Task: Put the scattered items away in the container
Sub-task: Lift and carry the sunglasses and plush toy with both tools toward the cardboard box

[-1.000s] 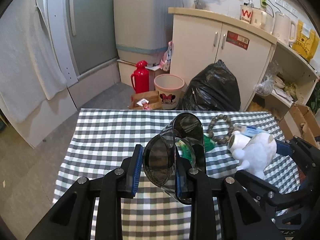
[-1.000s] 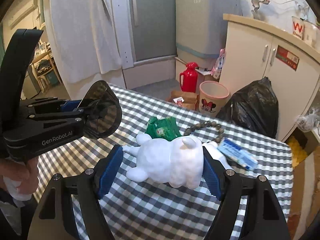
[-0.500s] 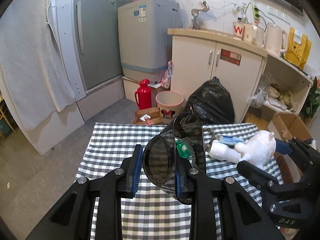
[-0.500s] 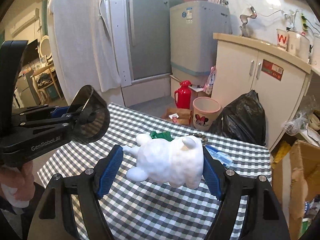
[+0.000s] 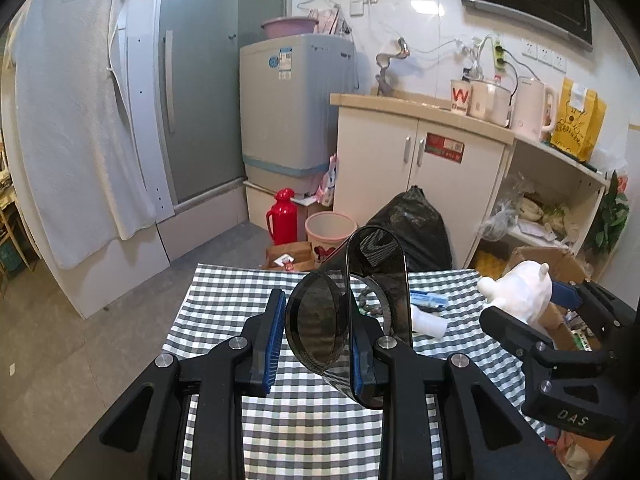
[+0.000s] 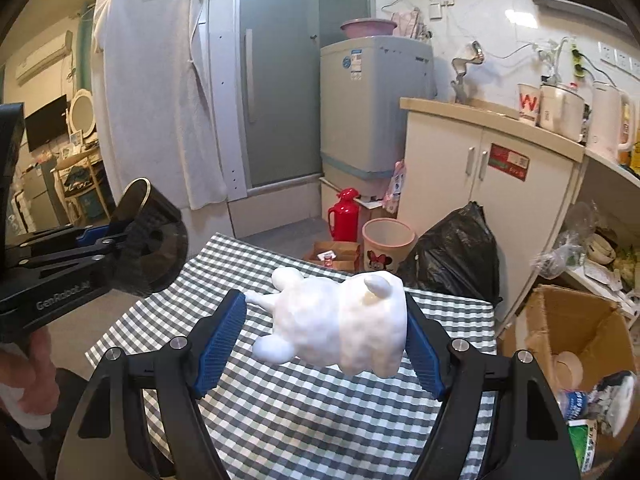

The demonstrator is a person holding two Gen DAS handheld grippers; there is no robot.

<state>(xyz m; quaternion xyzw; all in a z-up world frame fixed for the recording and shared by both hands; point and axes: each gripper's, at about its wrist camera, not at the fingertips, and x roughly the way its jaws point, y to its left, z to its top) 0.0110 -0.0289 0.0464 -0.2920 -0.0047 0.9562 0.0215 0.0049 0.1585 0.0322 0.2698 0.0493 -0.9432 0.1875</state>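
Observation:
A dark smoky see-through container [image 5: 320, 320] hangs in the air above the checked table [image 5: 224, 292], and my left gripper [image 5: 320, 322] is shut on it. From the right wrist view the same container [image 6: 152, 248] is at the left, tilted. My right gripper [image 6: 324, 304] is shut on a white plush toy [image 6: 348, 324], held above the table's right side and to the right of the container. The plush toy [image 5: 520, 292] also shows in the left wrist view. A blue tube [image 5: 428, 300], a white roll [image 5: 430, 324] and a bead string [image 5: 368, 306] lie on the cloth.
An open cardboard box [image 6: 572, 332] with litter stands on the floor right of the table. Beyond the far edge are a black rubbish bag [image 6: 456, 252], a pink bin [image 6: 386, 248], a red flask [image 6: 346, 216] and a white cabinet [image 6: 492, 184]. A hand [image 6: 28, 392] holds the left gripper.
Both grippers have risen and drawn back from the table, each keeping its hold. The plush toy is higher above the cloth; the container has tilted in the right wrist view.

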